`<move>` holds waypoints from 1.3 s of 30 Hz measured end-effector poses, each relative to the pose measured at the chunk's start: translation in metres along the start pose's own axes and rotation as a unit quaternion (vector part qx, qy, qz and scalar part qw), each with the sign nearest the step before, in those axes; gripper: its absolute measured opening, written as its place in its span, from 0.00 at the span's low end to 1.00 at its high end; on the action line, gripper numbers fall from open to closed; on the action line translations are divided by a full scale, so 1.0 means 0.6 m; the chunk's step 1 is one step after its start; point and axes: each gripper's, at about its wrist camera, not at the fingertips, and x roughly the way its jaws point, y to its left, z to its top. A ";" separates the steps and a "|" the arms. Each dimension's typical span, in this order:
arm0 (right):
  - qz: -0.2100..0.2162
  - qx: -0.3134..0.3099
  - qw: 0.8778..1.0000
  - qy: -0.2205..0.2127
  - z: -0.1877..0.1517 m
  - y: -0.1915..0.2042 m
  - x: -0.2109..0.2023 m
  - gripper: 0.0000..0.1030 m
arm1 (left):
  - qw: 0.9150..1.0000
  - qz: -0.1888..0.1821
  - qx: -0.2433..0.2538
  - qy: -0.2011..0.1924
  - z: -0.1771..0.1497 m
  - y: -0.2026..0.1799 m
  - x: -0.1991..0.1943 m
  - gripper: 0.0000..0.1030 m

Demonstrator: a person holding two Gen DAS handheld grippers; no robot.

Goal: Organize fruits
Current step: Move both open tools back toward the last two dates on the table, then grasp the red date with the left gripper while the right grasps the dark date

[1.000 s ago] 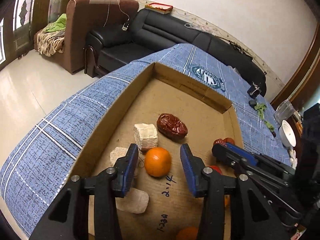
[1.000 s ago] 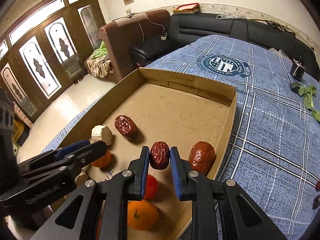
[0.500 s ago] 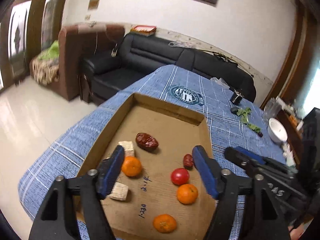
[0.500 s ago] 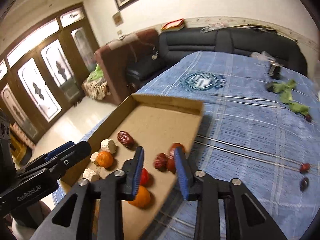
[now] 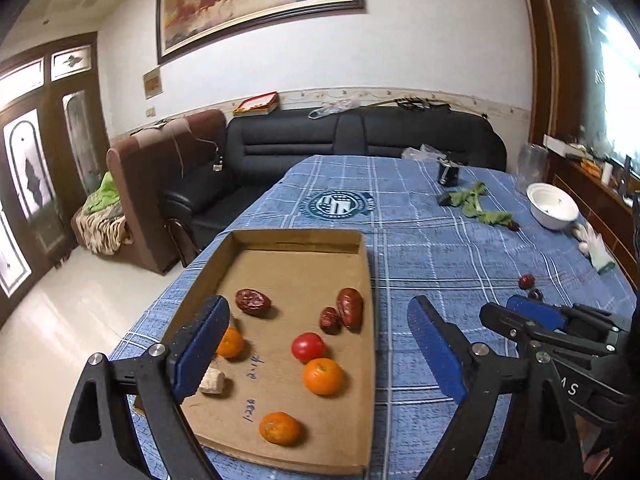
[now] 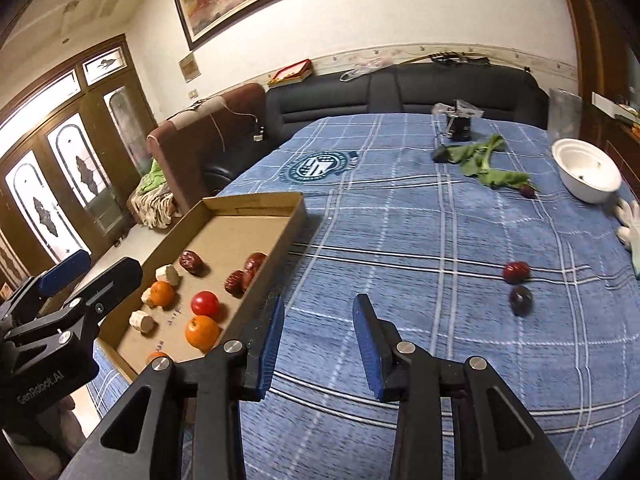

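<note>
The cardboard tray (image 5: 370, 280) sits on the table (image 6: 400, 240), which has a blue checked cloth. Inside the tray are three oranges, and one orange (image 5: 323, 376) lies near the right wall. Beside it is a red tomato (image 5: 308, 347). There are three red dates too, and two of them touch each other by the wall, like this red date (image 5: 350, 313). Some pale chunks (image 6: 167, 275) lie on the left side.

Two more fruits are not in the tray. A loose red date (image 6: 516, 271) and a darker date (image 6: 521, 300) lie on the cloth, well apart from the tray.

The left claw (image 5: 318, 354) hangs above the tray. Its jaws are opening wide and hold nothing. The right claw (image 6: 318, 346) is over the bare cloth, partly open and empty.

I think the loose dates come next. They are small and round, so a claw could push one and make it roll away. A hard squeeze could squash it. The two claws are near each other and could bump.
</note>
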 end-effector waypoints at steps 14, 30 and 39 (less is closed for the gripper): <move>-0.026 0.028 0.999 -0.002 -0.012 -0.066 -0.023 0.38 | 0.999 -0.014 0.018 0.029 -0.008 -0.037 0.011 0.88; -0.137 0.076 0.987 0.028 -0.009 -0.241 -0.029 0.38 | 0.995 -0.066 0.006 0.078 -0.029 -0.053 0.067 0.88; -0.117 0.079 0.987 0.073 0.005 -0.259 0.067 0.38 | 0.993 -0.073 0.001 0.088 -0.024 -0.059 0.083 0.88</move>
